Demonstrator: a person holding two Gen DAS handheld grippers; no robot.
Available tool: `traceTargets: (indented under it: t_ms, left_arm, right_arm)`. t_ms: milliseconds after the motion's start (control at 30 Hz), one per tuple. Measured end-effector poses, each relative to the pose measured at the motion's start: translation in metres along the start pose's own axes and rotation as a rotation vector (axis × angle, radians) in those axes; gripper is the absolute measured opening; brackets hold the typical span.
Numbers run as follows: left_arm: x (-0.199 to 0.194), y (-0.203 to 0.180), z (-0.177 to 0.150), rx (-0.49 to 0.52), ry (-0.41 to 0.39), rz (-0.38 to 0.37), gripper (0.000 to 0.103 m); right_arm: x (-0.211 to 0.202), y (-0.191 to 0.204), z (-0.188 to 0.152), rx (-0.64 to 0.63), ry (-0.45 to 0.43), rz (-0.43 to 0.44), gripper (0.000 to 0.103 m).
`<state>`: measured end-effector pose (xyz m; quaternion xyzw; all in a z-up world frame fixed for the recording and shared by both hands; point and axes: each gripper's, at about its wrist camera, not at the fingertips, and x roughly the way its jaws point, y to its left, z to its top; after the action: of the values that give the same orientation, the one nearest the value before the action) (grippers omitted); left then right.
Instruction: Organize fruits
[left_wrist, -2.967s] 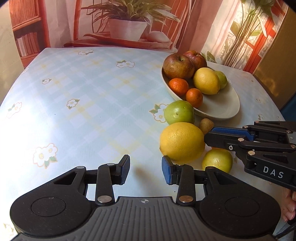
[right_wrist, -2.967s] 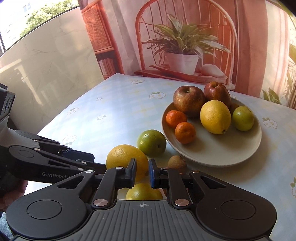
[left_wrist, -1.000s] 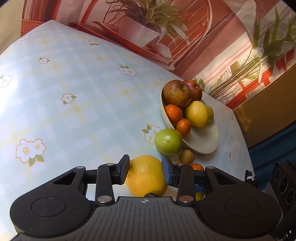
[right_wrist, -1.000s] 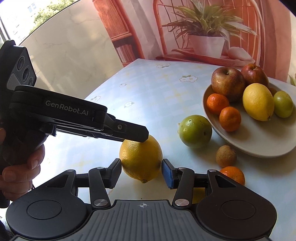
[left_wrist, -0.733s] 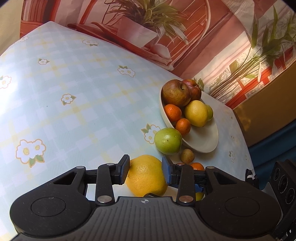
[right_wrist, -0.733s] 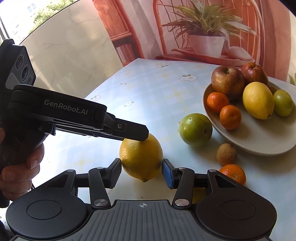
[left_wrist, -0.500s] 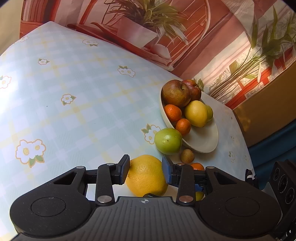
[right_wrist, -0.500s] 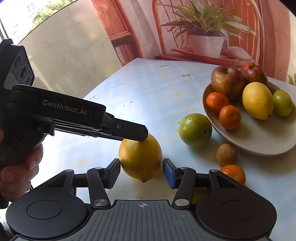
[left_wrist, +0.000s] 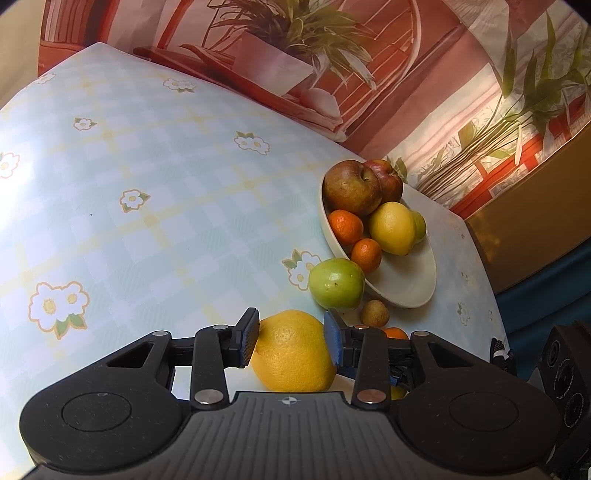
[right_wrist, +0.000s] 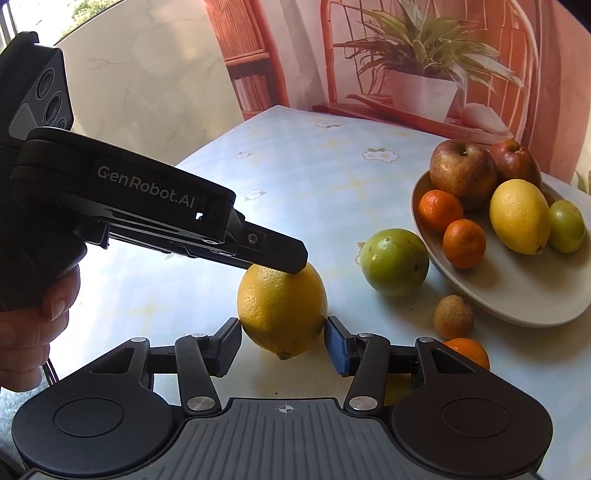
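Observation:
A large yellow lemon (left_wrist: 291, 354) hangs between the pads of my left gripper (left_wrist: 291, 332), which is shut on it just above the table. In the right wrist view one left finger (right_wrist: 273, 253) presses on top of that lemon (right_wrist: 282, 306). My right gripper (right_wrist: 282, 343) stands open around the lemon's lower half, with a small gap at each pad. A cream plate (right_wrist: 517, 295) at the right holds two apples, two mandarins, a lemon and a small green fruit. Beside the plate lie a green apple (right_wrist: 394, 261), a small brown fruit (right_wrist: 453, 316) and a mandarin (right_wrist: 467, 352).
A light blue flowered tablecloth (left_wrist: 147, 221) covers the table; its left half is bare. A person's hand (right_wrist: 33, 332) grips the left tool at the left edge. The plate (left_wrist: 406, 288) sits near the table's right edge. A potted plant (right_wrist: 421, 92) stands behind the table.
Since three seconds ago my left gripper has taken the large lemon and raised it, and my right gripper has come in around it. Over the last second almost nothing moved.

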<state>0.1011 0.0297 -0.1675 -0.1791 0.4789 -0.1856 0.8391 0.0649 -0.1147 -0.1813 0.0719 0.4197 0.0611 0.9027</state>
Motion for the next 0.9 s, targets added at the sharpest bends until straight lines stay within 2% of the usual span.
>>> traceTargets:
  t_ms: [333,667,900]
  left_arm:
    - [-0.005,-0.015,0.011,0.021,-0.007,-0.01,0.04]
    - [0.002,-0.064,0.031,0.099,-0.007,-0.047,0.04]
    - [0.026,-0.11,0.048,0.184,-0.01,-0.088,0.04]
  right_arm:
    - [-0.017,-0.005,0.0,-0.01,-0.071,-0.003,0.045]
    - [-0.052,-0.036,0.005,0.008,-0.151,-0.048,0.045]
    - [-0.078,-0.071,0.008,0.048,-0.197,-0.11,0.045]
